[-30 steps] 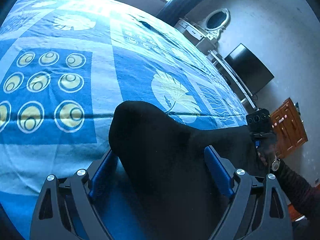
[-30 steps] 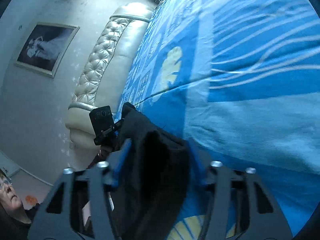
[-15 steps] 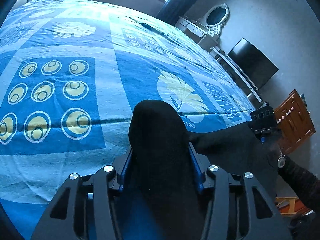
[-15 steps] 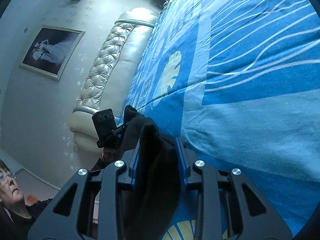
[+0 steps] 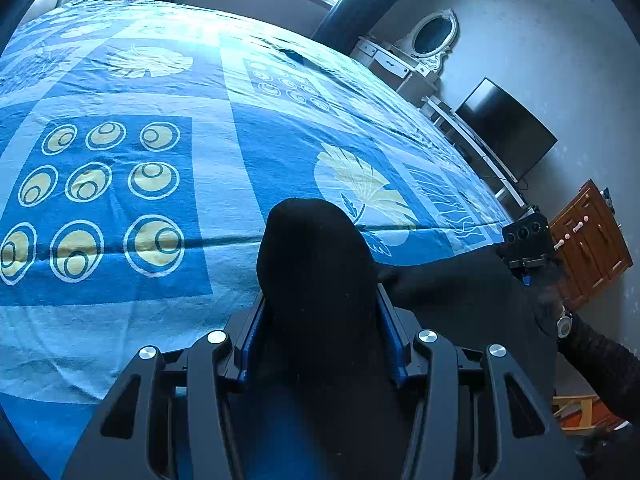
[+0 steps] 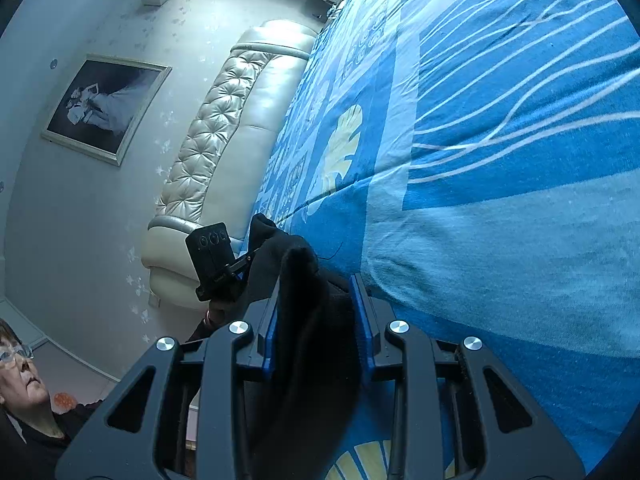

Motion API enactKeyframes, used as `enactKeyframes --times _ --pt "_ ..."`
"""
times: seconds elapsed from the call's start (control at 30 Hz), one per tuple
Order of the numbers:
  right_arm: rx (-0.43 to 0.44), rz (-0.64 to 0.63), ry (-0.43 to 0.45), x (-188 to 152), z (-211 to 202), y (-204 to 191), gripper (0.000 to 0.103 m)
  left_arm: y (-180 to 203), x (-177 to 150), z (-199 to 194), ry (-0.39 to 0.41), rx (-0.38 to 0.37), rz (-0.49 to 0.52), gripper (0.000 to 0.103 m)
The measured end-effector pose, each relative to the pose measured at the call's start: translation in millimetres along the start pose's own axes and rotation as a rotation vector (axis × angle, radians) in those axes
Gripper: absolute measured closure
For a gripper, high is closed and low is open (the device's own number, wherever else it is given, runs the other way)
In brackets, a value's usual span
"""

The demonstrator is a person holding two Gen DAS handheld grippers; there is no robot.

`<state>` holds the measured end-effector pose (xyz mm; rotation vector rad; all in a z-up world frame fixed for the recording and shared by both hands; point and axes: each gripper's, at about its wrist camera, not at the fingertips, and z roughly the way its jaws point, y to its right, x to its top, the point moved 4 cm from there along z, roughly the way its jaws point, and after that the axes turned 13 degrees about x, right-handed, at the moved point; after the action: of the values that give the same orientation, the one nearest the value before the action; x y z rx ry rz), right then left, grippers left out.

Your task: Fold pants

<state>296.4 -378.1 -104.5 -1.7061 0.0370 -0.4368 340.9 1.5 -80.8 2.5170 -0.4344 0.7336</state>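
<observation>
Pants (image 5: 316, 264) pinched, apparently firmly, by both grippers.

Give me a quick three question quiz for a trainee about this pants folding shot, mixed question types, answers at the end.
1. True or false: the left gripper is shut on the black pants.
2. The bedspread is mostly which colour? A) red B) blue C) green
3. Fill in: the right gripper pinches a bunch of the ____.

Key: 1 true. 2 B. 3 pants.
</observation>
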Motion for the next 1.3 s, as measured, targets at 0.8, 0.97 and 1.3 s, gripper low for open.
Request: enactKeyframes --times 0.8,0.97,1.3 --pt "0.002 -0.002 0.029 -44 -17 -35 0.019 9 -47 -35 -0.007 -0.057 -0.118 0.022" --pt "0.06 0.056 0.031 -81 -25 -42 0.018 15 -72 -51 -0.022 -0.087 -0.13 0.022" --pt "0.02 0.055 -0.006 -117 -12 -56 0.02 31 -89 -55 -0.032 -0.065 -0.078 0.019"
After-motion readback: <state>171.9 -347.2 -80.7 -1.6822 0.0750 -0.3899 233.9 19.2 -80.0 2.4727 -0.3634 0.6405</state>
